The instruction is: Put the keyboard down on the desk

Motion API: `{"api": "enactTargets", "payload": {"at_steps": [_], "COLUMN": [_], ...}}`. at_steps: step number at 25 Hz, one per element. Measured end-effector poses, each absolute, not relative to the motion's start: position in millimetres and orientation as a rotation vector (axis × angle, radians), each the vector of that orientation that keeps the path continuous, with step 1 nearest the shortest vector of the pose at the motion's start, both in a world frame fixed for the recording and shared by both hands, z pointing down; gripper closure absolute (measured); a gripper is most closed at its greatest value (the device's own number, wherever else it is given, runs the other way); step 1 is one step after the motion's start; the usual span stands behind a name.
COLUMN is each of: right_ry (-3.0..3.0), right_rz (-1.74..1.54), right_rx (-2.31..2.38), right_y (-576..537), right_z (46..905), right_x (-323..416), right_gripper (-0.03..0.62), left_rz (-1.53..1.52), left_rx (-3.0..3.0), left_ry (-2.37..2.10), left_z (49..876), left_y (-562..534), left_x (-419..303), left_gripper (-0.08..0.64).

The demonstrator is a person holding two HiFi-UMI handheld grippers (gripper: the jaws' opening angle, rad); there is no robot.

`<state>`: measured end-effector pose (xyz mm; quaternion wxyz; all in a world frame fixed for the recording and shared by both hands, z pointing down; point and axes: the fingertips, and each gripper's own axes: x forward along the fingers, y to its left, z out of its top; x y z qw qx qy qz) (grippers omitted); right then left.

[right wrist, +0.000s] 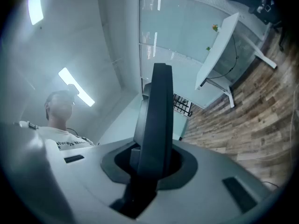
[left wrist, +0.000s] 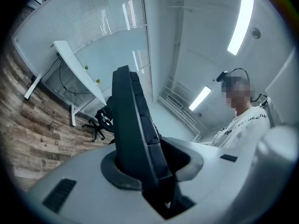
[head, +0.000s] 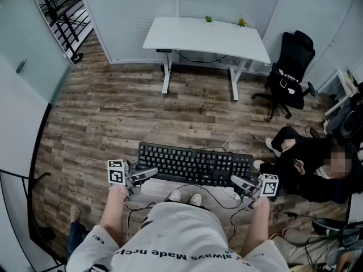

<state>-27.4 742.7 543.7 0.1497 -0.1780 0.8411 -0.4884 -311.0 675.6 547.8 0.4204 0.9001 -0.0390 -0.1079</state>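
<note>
So the person is holding the keyboard (head: 195, 164) up in the air by both ends, in the lower middle of the head view. It's hanging roughly level over the wood floor (head: 113, 112), keys facing up, just above the person's own shoes (head: 185, 197).

The left tool (head: 146, 174) is pinching the keyboard's left end and the right tool (head: 243, 181) is pinching its right end. Both are sitting narrow, jaws clamped right on the keyboard's edge. In the left gripper view the keyboard is showing edge-on, sticking straight up out of the jaws in the middle of the frame, and it's the same in the right gripper view.

The white surface (head: 207, 37) is standing at the top centre of the head view, well apart from the keyboard, with a long stretch of floor between them. A couple of small green things (head: 208, 19) are sitting along its far edge; I can't tell what they are.

A black office chair (head: 290, 75) is parked at the upper right. Another person (head: 309, 163) in dark clothes is sitting on the floor at the right edge, near the right tool. A white cable (head: 241, 134) is lying on the floor just past the keyboard.
</note>
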Motion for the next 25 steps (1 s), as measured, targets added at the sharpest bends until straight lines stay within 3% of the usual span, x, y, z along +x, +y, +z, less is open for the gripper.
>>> {"api": "enactTargets", "payload": {"at_steps": [25], "right_ry": [2.443], "right_rz": [-1.395], "right_rx": [-0.507], "right_y": [689.3], "right_z": [565.0], "right_x": [-67.7], "right_gripper": [0.495], "left_rz": [-0.268], "left_rx": [2.229], "left_ry": [-0.139], "left_z": [560.1], "left_y": [631.4], "left_x": [-357.5], "left_gripper": [0.414]}}
